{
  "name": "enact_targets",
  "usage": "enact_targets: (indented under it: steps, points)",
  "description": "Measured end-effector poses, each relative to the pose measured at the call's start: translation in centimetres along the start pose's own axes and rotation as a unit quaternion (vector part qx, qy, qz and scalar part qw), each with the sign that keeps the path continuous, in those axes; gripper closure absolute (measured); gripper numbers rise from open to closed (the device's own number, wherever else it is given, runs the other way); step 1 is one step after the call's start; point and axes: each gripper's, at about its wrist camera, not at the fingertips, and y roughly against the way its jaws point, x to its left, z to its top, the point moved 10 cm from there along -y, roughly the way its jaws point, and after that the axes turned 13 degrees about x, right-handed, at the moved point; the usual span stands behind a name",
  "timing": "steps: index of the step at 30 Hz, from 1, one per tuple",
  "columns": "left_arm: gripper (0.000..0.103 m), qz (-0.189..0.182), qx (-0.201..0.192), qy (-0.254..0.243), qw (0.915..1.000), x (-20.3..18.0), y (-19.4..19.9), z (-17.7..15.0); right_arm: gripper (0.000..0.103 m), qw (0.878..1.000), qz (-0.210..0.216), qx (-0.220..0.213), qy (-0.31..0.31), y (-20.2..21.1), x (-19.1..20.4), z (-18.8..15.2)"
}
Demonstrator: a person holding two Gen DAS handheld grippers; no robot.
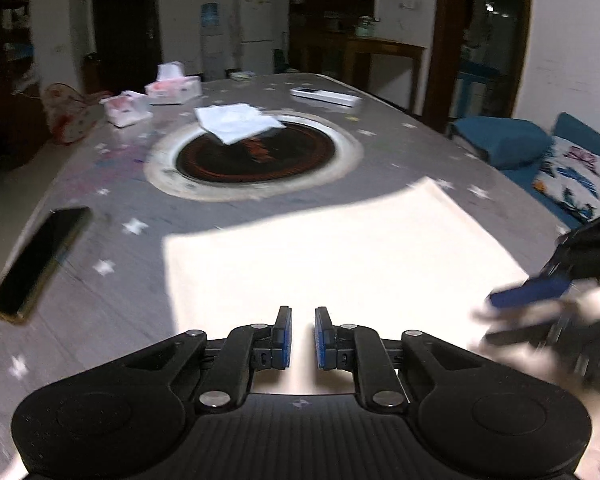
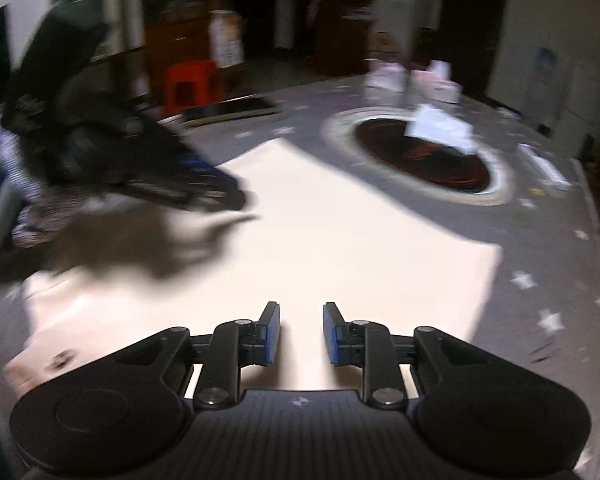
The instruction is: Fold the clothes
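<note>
Both views are motion-blurred on my end. The pale garment (image 1: 340, 256) lies flat on the grey star-patterned table (image 1: 112, 216), at the near edge, between that edge and the round black hotplate (image 1: 256, 156) set in the table's middle. Left gripper (image 1: 303, 338) hangs over the cloth's near part, jaws a narrow gap apart, nothing between the pads. Right gripper (image 2: 301, 334) is over the same cloth, jaws slightly wider, also empty. A dark phone (image 1: 40, 264) sits by the table's left edge; tissue boxes (image 1: 174, 88) by the far-left corner.
</note>
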Motion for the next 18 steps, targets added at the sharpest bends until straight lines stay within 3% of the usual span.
enact_targets:
  steps: [4,10,18]
  points:
    - [0.088,-0.012,-0.001,-0.007,0.9999,-2.0,0.3,-1.6,0.074,0.999,0.023,0.006,0.025,0.1,3.7,-1.4]
    - [0.088,0.000,-0.011,-0.010,0.9999,-2.7,0.4,-3.1,0.073,0.998,0.026,-0.005,0.063,1.4,7.7,-3.4]
    - [0.088,0.014,-0.019,0.002,0.9997,-2.7,0.6,-3.4,0.073,0.995,-0.004,-0.037,0.088,2.9,10.4,-6.0]
